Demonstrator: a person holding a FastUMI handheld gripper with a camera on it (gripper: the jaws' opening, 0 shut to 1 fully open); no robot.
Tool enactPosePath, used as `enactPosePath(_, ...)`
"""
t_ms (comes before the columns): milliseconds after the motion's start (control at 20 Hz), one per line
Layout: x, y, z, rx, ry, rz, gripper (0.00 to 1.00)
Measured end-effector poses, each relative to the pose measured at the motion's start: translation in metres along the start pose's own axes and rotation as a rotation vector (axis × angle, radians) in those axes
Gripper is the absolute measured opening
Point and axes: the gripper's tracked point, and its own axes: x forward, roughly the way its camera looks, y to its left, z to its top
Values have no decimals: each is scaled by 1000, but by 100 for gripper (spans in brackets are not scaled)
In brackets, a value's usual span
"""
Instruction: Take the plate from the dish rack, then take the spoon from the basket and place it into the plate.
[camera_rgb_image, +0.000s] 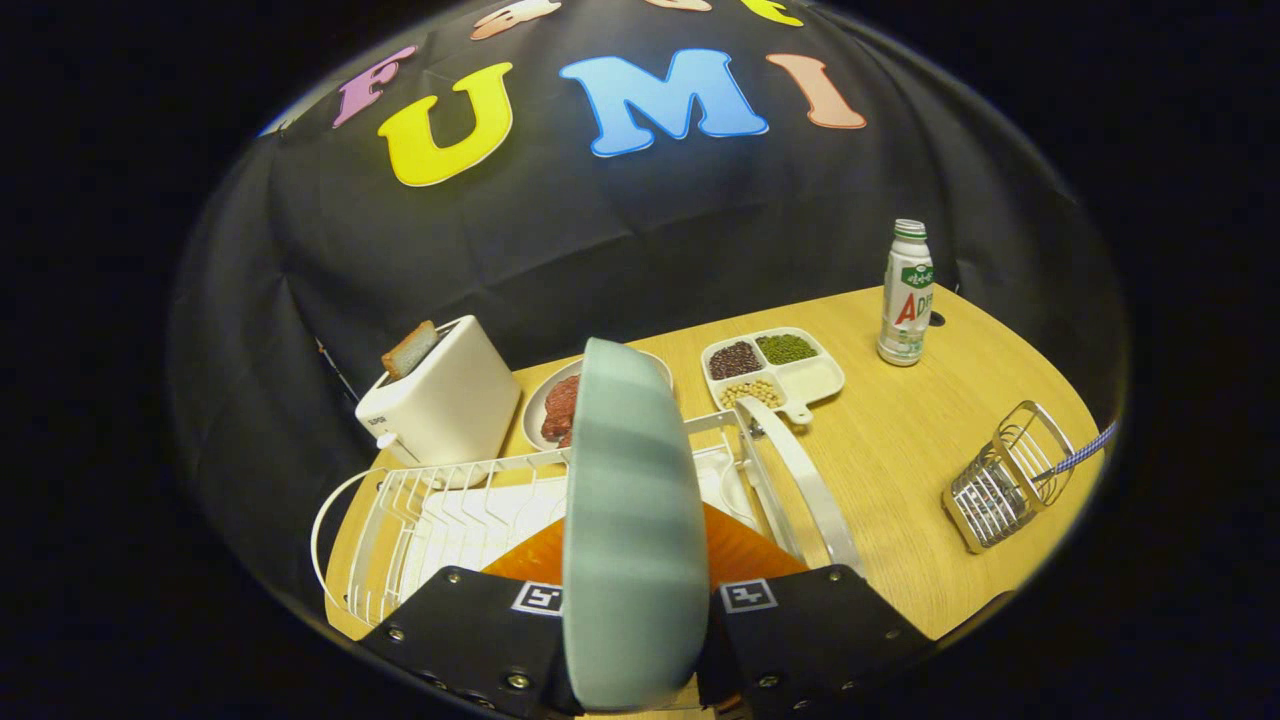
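Note:
A pale green plate (630, 520) stands on edge between my two black fingers (480, 625), and my gripper (632, 640) is shut on it. The plate hangs above the white wire dish rack (440, 510), which lies just ahead of the fingers; an orange mat (740, 550) shows under it. Off to the right on the wooden table stands a wire basket (1000, 475), tilted, with the blue-and-white checked handle of the spoon (1085, 455) sticking out of it.
A white toaster (440, 400) with a slice of bread stands beyond the rack. Behind the plate sit a dish of red food (555, 405) and a divided tray of beans (775, 370). A white drink bottle (906, 295) stands at the far right.

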Motion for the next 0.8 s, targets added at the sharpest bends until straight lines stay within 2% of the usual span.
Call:
enactPosePath(150,2,-7,-1,-23,16,-76,37)
enactPosePath(250,2,-5,2,-35,14,-98,37)
enactPosePath(500,-12,5,23,-172,-30,-201,37)
enactPosePath(800,-34,10,49,-274,-81,-330,37)
